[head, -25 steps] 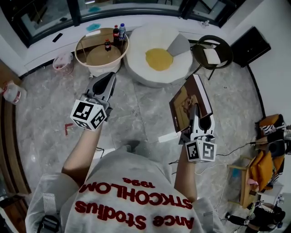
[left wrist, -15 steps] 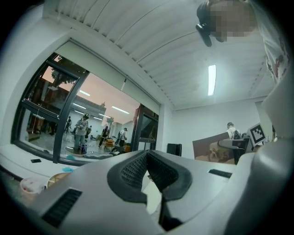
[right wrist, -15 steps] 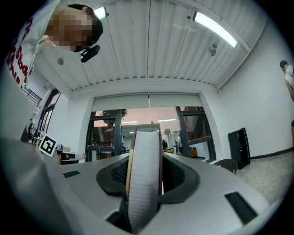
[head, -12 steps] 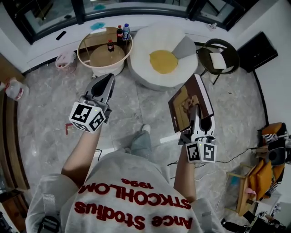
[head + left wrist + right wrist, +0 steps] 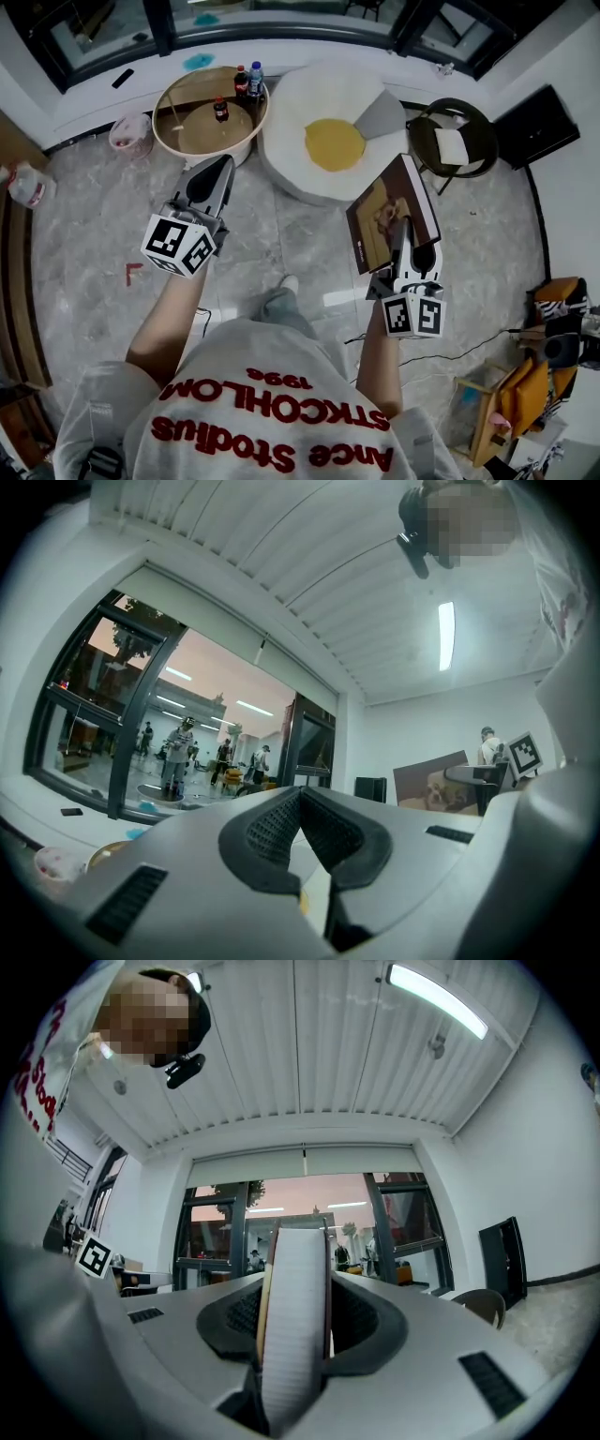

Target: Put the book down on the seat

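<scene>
Grey shirt (image 5: 234,352), red lettering (image 5: 281,448); grey marker-cubed left hand-held gripper (image 5: 222,164) and right hand-held gripper (image 5: 403,225)

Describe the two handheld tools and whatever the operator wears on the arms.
Both are matte grey plastic: the left tool and right tool each taper into two fingers lined with black ribbed pads. Each carries a white cube with black square markers at the rear. No cable is visible on either. The person wears a grey short-sleeved shirt with red lettering.
</scene>
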